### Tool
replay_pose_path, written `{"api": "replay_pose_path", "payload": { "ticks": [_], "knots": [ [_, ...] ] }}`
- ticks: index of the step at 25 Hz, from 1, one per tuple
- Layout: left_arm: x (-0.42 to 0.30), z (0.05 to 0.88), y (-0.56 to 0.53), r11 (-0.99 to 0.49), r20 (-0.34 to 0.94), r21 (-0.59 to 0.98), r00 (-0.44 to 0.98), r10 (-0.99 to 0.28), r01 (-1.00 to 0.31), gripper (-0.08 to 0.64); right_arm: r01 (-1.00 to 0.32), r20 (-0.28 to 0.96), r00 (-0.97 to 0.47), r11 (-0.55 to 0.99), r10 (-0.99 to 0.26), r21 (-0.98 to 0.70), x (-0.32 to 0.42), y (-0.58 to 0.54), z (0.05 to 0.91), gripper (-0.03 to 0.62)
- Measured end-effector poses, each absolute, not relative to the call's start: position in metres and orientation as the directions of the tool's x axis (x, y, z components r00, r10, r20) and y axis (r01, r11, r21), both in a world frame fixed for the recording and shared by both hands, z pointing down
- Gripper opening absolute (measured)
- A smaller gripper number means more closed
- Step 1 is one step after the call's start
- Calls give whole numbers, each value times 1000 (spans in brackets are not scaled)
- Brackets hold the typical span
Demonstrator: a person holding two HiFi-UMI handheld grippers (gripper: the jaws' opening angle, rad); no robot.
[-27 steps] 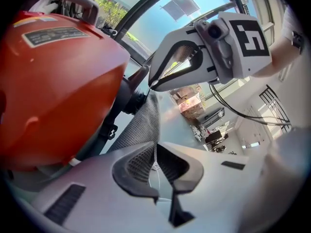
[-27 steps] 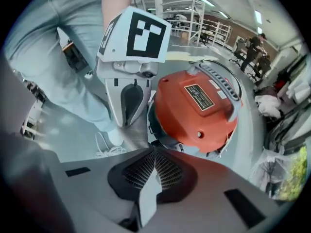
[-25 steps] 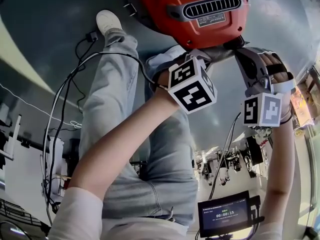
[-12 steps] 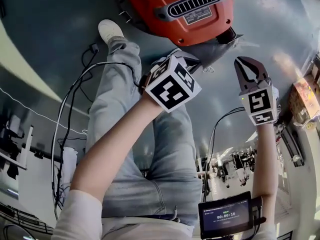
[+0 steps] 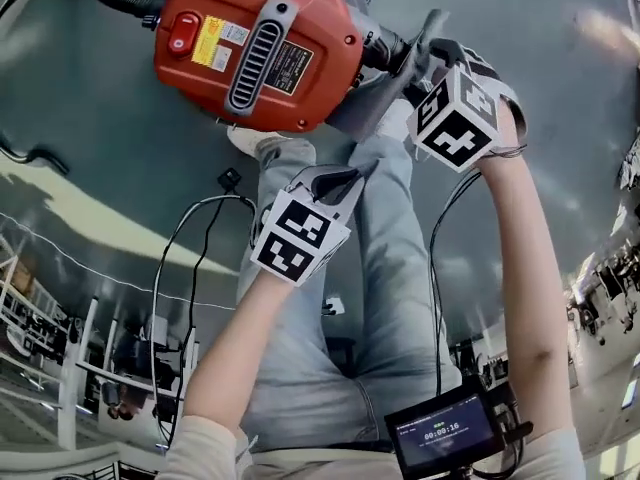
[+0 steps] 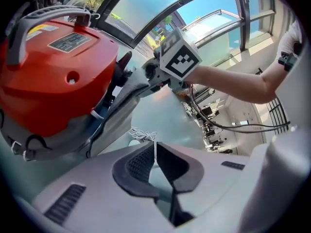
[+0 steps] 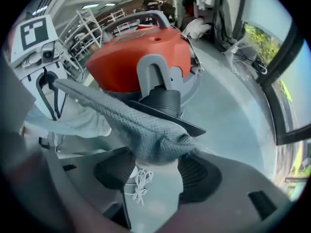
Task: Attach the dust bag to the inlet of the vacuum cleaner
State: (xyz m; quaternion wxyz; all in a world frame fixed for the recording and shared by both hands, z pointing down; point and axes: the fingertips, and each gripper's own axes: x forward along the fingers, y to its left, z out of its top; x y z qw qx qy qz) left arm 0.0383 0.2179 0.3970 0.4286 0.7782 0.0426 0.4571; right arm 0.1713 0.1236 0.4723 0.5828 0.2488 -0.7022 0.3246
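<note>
Head view, left to right: loose cables (image 5: 190, 258) on the floor, then the red vacuum cleaner (image 5: 320, 38) with a red switch (image 5: 182, 33), a yellow label (image 5: 210, 40), a vent grille (image 5: 250, 53) and a rating plate (image 5: 290, 66). Print on both labels is too small to read. Left gripper (image 6: 155, 152): jaws pressed together, nothing in them, sitting just below the grey dust bag (image 5: 372, 103). The bag hangs at the vacuum's right end, over the person's jeans (image 5: 330, 348). Right gripper (image 7: 156, 166): jaws have just been opening, now spread wide with the bag's mesh between them, pads not clamping. Screen (image 5: 440, 433) at bottom right reads 00:00:16. Only the right gripper view shows the black inlet (image 7: 163, 101) behind the bag; can't tell if the bag is seated on it. Both gripper views catch a knotted white cord (image 7: 140, 182); the head view doesn't.
</note>
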Motion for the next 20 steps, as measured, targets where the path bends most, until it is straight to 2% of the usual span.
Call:
{"api": "replay_pose_path", "payload": {
  "ticks": [4, 8, 10, 12, 14, 16, 18, 20],
  "knots": [
    [43, 397, 216, -645, 688, 693, 562, 458, -323, 23, -697, 980, -196, 707, -25, -122, 168, 126, 473, 249],
    [57, 385, 205, -647, 673, 696, 596, 437, -312, 23, -828, 968, -232, 543, -101, -141, 188, 145, 460, 245],
    [59, 375, 202, -652, 674, 691, 606, 423, -313, 23, -891, 940, -285, 415, -189, -187, 194, 159, 441, 245],
    [59, 366, 200, -662, 683, 679, 605, 409, -319, 23, -896, 877, -332, 406, -349, -177, 186, 157, 402, 245],
    [57, 357, 197, -667, 691, 669, 606, 393, -329, 23, -795, 842, -317, 606, -437, 15, 164, 150, 365, 244],
    [52, 352, 194, -662, 696, 664, 612, 377, -348, 23, -561, 853, -279, 796, -441, 228, 133, 142, 352, 244],
    [43, 351, 193, -653, 701, 661, 616, 359, -371, 23, -357, 865, -245, 870, -437, 339, 112, 126, 361, 244],
    [32, 352, 189, -648, 713, 649, 615, 337, -398, 23, -223, 875, -245, 903, -418, 368, 96, 110, 375, 242]
  ]
}}
